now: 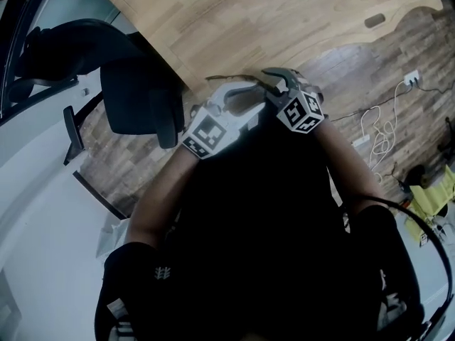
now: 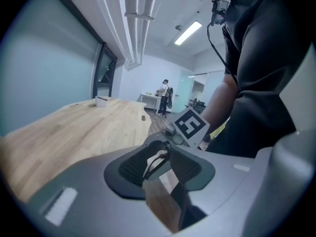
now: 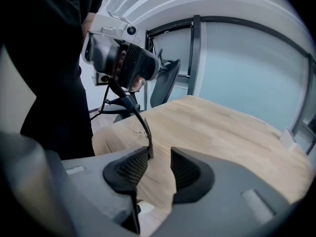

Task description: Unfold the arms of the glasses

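The left gripper (image 2: 160,164) clamps the glasses (image 3: 132,105) above the tabletop (image 3: 222,127). The right gripper (image 3: 160,169), jaws apart, bears against one arm. Unfolding appears incomplete.

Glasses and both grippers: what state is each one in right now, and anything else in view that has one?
left gripper: jaws shut on the glasses.
right gripper: jaws apart, one glasses arm against a single pad, not clamped.
glasses: held in the air, one arm reaching down into the right jaws; whether it is fully unfolded cannot be told.
office chair: unoccupied, by the corner of the table.
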Available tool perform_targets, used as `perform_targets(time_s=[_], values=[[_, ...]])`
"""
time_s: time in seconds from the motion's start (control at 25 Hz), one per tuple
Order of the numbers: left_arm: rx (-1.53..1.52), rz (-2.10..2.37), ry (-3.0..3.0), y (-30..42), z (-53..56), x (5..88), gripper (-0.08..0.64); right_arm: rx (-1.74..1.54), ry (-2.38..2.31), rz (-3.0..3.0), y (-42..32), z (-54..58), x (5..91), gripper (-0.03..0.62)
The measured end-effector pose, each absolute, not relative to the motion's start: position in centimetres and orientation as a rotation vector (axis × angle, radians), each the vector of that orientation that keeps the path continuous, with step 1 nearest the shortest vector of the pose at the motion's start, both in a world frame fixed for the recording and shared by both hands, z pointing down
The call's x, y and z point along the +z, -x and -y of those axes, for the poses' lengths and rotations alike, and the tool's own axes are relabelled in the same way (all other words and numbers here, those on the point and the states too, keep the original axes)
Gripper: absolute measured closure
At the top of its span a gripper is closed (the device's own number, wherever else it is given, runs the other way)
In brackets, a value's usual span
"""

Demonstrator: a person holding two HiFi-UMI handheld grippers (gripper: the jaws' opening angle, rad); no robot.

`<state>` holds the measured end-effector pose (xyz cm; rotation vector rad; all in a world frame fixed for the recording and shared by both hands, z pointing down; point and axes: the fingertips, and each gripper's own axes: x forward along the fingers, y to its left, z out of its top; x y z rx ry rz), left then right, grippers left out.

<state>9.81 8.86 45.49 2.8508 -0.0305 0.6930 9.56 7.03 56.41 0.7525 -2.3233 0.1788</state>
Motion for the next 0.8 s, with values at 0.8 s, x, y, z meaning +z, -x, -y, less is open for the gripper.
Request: perform_targets(time_s=[0.8], values=[[1.079, 0.600, -2.490, -1.7, 1.3, 56.5, 0.446, 0.203, -0.730, 2.317, -11.0, 0.5, 57.2, 0.459]])
